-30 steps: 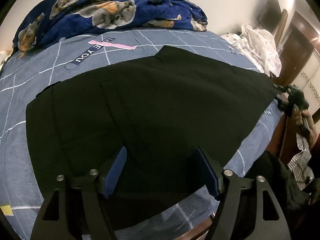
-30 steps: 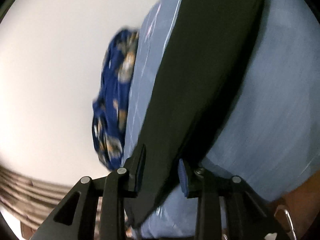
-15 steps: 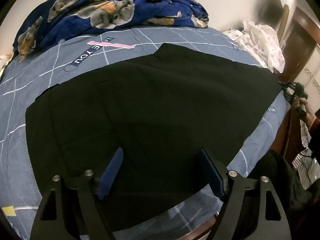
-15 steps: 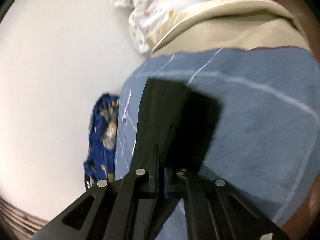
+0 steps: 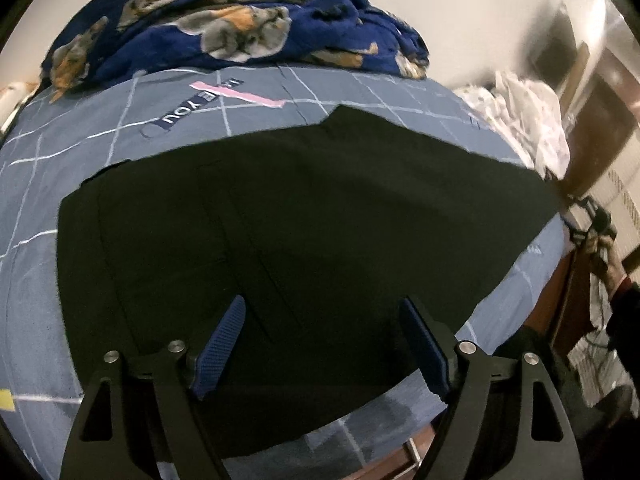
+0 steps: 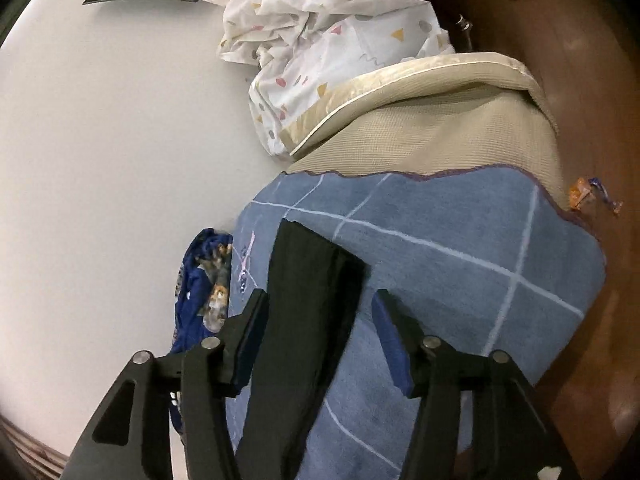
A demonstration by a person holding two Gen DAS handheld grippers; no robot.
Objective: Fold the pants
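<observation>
— Where is free room found on the bed?
— Bare blue bedspread [image 5: 132,128] is left far and left of the black pants [image 5: 304,232], and at the near edge.
— What is blocked?
— The far side is taken by a heaped navy blanket [image 5: 224,28]; the right end by crumpled white cloth [image 5: 528,116] and a tan mattress corner [image 6: 432,128].
</observation>
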